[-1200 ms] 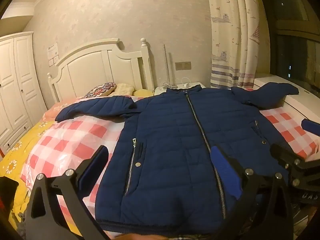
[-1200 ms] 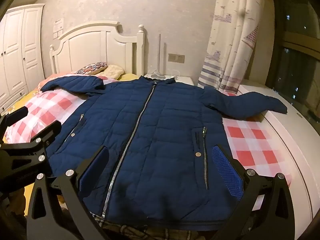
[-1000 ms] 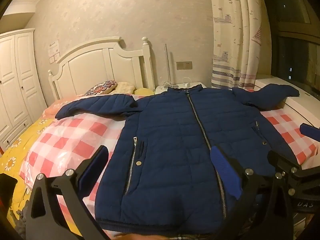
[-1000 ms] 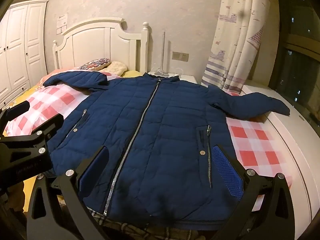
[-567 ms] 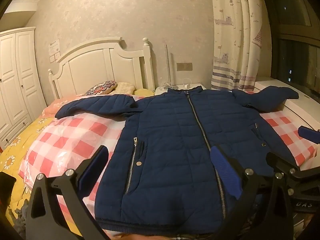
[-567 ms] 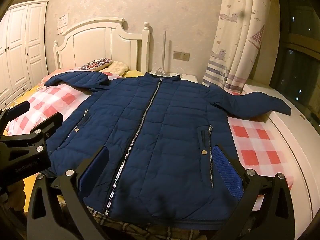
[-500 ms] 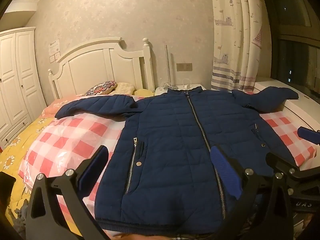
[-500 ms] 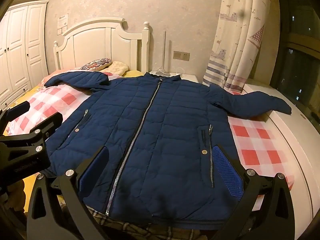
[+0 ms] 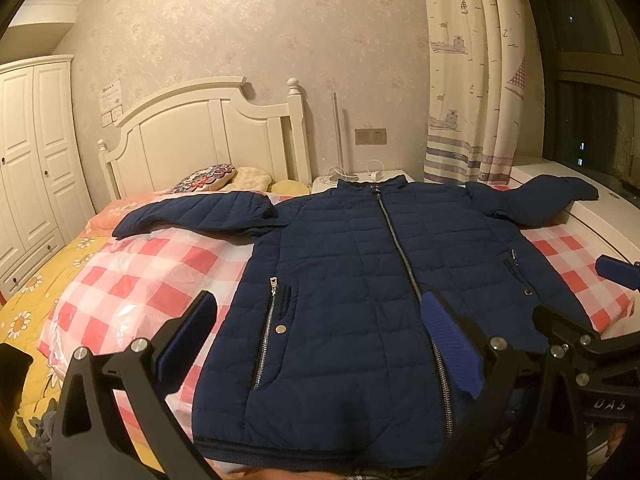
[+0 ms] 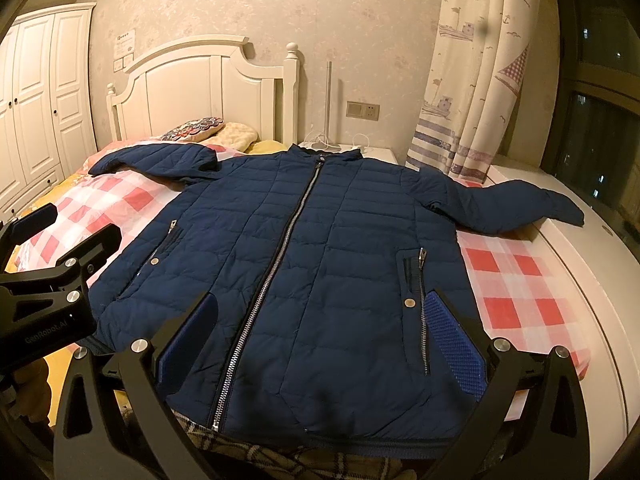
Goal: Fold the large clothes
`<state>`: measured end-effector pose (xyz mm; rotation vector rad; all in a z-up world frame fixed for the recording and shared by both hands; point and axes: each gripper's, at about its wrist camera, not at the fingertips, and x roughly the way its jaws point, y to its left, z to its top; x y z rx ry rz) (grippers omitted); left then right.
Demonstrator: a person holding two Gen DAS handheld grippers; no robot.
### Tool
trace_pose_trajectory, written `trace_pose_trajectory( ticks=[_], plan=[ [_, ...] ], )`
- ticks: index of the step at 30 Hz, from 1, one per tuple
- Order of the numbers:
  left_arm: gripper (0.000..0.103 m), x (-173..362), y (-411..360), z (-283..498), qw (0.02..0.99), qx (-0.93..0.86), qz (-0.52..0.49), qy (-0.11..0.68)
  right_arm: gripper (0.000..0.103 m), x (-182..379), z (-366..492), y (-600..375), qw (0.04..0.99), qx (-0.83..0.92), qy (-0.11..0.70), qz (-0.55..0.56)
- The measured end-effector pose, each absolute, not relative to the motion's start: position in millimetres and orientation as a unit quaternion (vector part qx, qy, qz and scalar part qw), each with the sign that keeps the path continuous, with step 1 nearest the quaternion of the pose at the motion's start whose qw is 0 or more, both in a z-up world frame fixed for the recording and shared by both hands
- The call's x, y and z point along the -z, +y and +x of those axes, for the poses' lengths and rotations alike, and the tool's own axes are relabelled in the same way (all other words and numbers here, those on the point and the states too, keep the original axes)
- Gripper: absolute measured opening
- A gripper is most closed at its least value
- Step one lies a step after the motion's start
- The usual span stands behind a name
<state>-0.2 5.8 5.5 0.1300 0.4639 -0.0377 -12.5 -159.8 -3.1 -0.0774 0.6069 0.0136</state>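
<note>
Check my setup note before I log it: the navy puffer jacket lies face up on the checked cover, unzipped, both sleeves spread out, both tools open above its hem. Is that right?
One thing is wrong: the jacket is zipped, not unzipped. The right wrist view shows the zipper closed from hem to collar. The rest holds: face up on the checked cover, sleeves spread, left tool and right tool open above the hem.

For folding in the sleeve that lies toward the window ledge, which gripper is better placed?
Probably the right gripper: it is open over the jacket on that sleeve's side, while the left gripper, also open, sits nearer the other sleeve.
</note>
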Motion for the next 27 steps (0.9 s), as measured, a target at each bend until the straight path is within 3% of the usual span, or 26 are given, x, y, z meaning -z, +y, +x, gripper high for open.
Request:
trace_pose_trajectory(
  ticks=[27],
  plan=[
    [0.101, -6.6, 11.1, -2.0, 0.972, 0.018, 0.063, 0.225, 0.099, 5.5, -12.1, -160.2, 0.952, -0.012, 0.304, -0.029]
  ],
)
